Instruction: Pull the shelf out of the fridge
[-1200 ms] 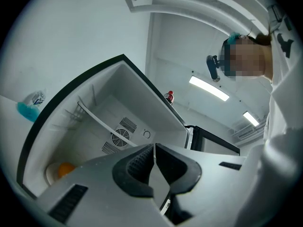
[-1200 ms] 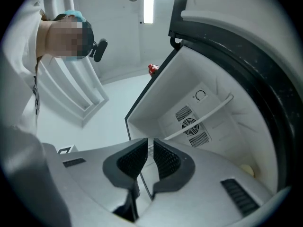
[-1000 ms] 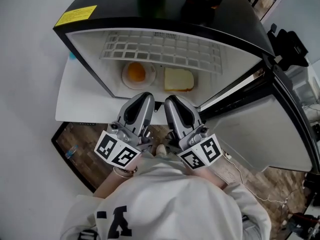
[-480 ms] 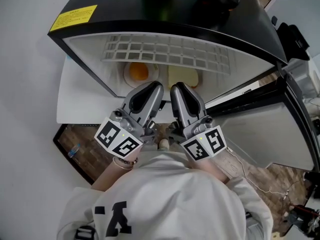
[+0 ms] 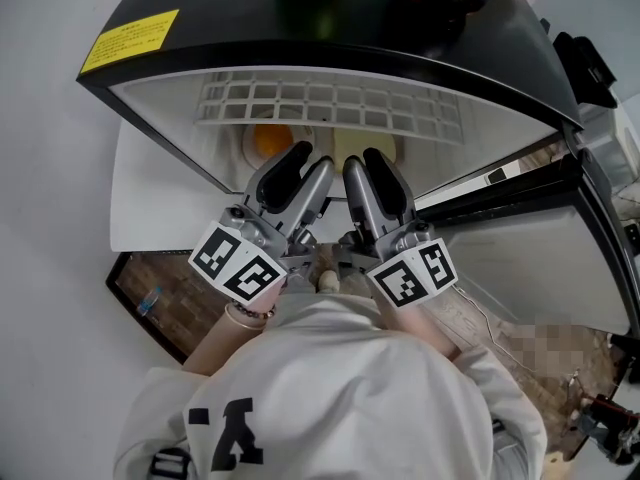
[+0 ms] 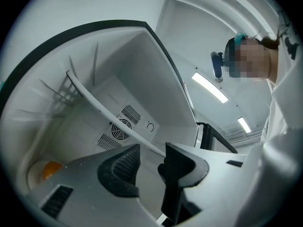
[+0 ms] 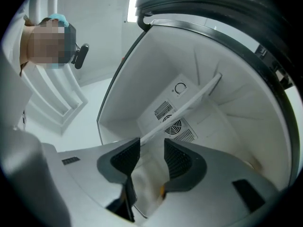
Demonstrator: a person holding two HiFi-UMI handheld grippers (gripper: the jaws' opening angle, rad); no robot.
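The white wire grid shelf (image 5: 330,103) sits fully seated high in the cavity of the black mini fridge (image 5: 230,18), with its front bar (image 6: 104,112) running across the opening. That bar is what I mean to take, so I hold both tongs side by side and tilted up toward it. My left gripper (image 5: 290,173) and right gripper (image 5: 375,173) have just been opening. Their jaws stand partly apart with nothing pressed between the pads, and the bar lies just beyond the tips. Below the shelf rest a round plate with something orange (image 5: 268,140) and a pale yellow slice (image 5: 345,146), so I judge a level pull is wise. The fridge door (image 5: 520,258) hangs wide to my right, leaving the way out free.
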